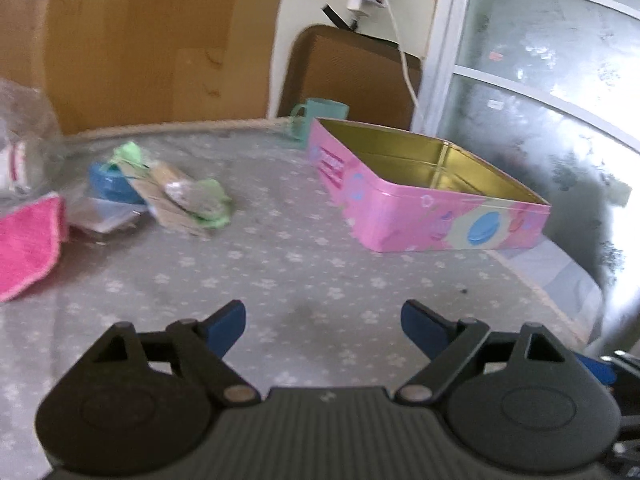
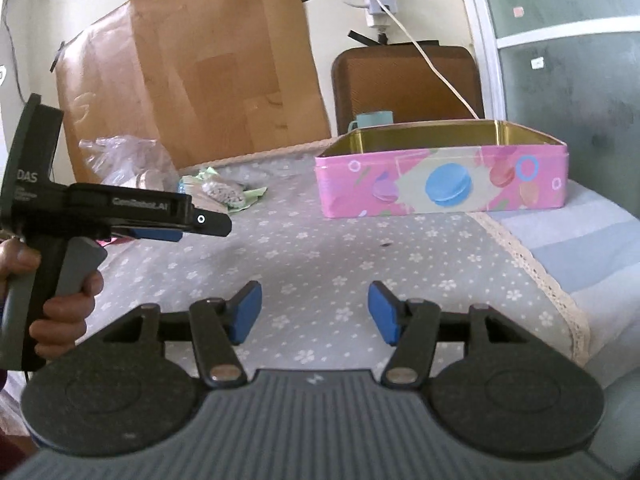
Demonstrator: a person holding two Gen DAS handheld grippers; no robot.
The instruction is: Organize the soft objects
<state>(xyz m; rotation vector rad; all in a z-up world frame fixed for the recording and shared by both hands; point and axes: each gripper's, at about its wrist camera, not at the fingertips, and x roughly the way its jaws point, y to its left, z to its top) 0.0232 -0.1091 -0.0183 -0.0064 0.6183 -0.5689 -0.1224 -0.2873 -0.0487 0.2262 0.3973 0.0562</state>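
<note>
An open pink tin box (image 1: 424,212) with a gold inside stands on the flowered grey tablecloth, far right of my left gripper (image 1: 323,326); it also shows in the right wrist view (image 2: 440,184). A pink cloth (image 1: 28,248) lies at the far left. A green cloth (image 1: 208,204) lies in a small pile with a blue round lid (image 1: 108,184) and packets; the pile also shows in the right wrist view (image 2: 224,192). My left gripper is open and empty above the cloth. My right gripper (image 2: 315,312) is open and empty. The left gripper (image 2: 208,224) appears at the left, hand-held.
A teal mug (image 1: 316,120) stands behind the tin by a brown chair back (image 1: 352,72). A clear plastic bag (image 2: 128,160) sits at the far left. Cardboard (image 2: 192,72) leans on the wall. The table's lace edge (image 2: 532,268) runs on the right.
</note>
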